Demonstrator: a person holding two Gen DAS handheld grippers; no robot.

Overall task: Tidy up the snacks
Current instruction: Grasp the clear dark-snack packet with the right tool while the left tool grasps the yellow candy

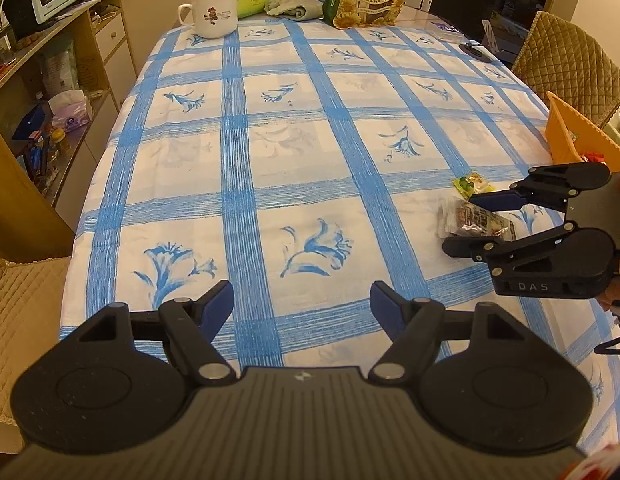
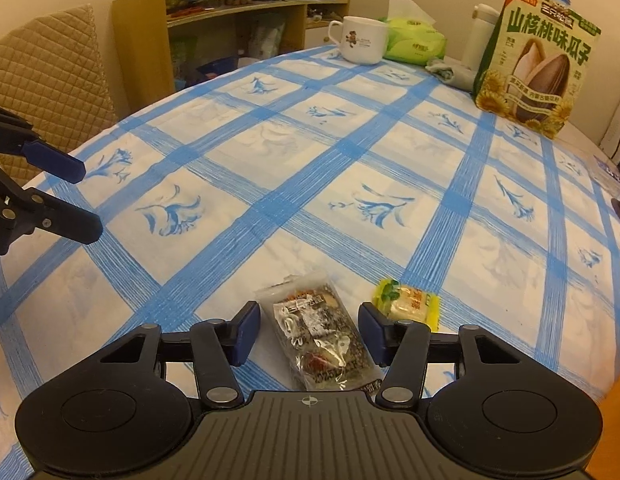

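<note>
A clear snack packet with dark contents (image 2: pixel 320 336) lies on the blue-checked tablecloth between the open fingers of my right gripper (image 2: pixel 308 322); the jaws stand on either side of it without touching. It also shows in the left wrist view (image 1: pixel 472 220), with the right gripper (image 1: pixel 464 224) around it. A small yellow-green snack packet (image 2: pixel 408 304) lies just right of it, and shows in the left wrist view (image 1: pixel 472 182). My left gripper (image 1: pixel 302 304) is open and empty above the tablecloth near the front edge.
An orange container (image 1: pixel 578 136) with snacks stands at the table's right edge. A large sunflower-seed bag (image 2: pixel 538 56), a white mug (image 2: pixel 362 40), a green tissue pack (image 2: pixel 414 40) and a grey cloth (image 2: pixel 450 72) stand at the far end. Quilted chairs (image 2: pixel 46 76) flank the table.
</note>
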